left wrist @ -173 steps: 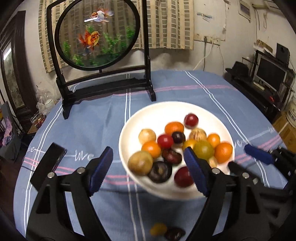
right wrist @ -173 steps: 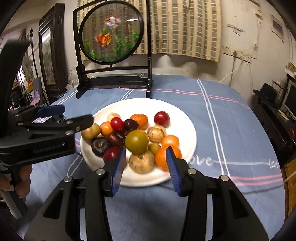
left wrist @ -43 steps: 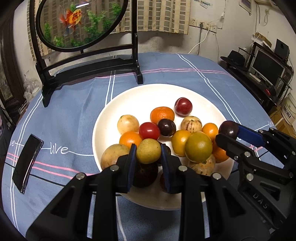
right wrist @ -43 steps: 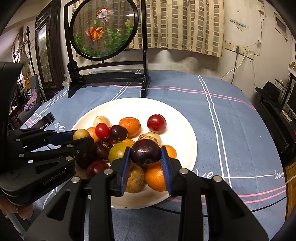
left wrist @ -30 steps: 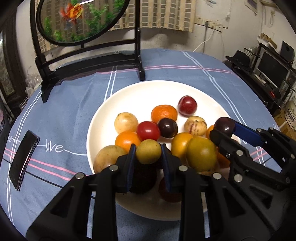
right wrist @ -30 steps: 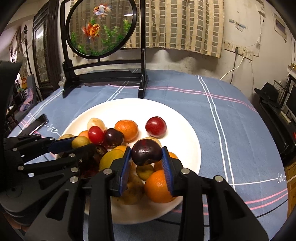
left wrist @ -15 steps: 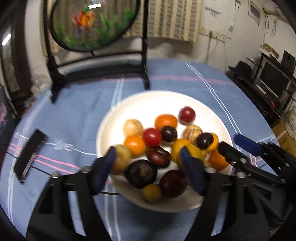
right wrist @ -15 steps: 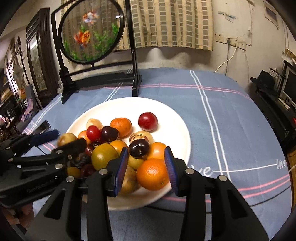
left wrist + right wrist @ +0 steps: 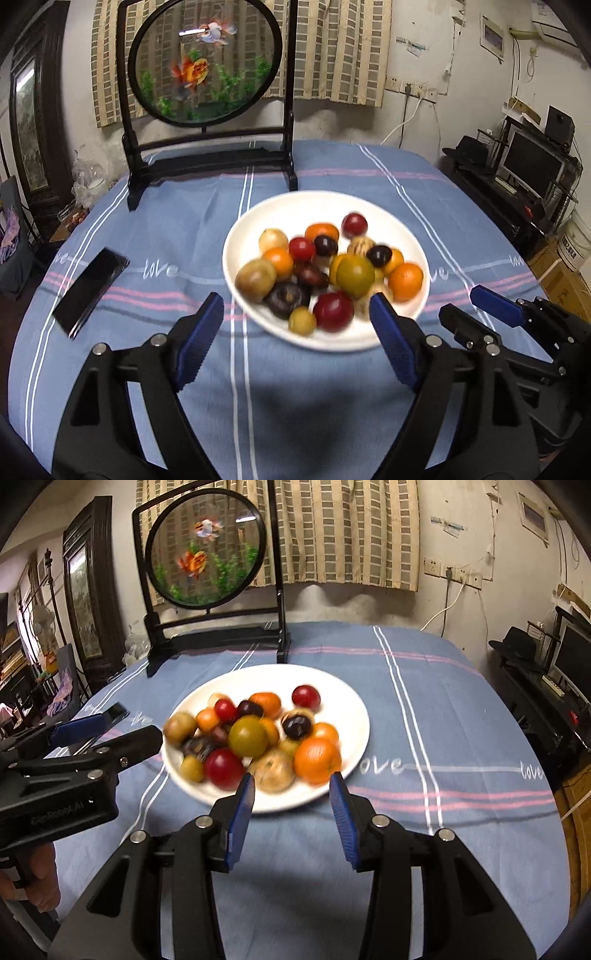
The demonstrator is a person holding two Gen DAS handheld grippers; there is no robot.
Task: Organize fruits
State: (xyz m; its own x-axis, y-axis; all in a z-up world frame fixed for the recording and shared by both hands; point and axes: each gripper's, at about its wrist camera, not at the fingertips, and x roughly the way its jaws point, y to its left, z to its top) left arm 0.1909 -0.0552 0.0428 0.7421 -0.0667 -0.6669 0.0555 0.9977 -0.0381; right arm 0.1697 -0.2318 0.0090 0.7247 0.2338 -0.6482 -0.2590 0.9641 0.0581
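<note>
Left wrist view shows both the left claw (image 9: 295,332) and right claw (image 9: 291,805) wide and empty before the round white plate (image 9: 369,206) of heaped small fruits (image 9: 328,273), where a careless nudge could roll them onto the desk (image 9: 147,229).

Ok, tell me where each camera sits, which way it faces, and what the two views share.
Left wrist: rides the left gripper, faces forward over the white plate toward the goldfish screen; its open blue fingers show, right gripper at right.
Right wrist: rides the right gripper, same heading; open fingers show, left gripper at left.
Shared: plate, fruit, screen, blue tablecloth.
</note>
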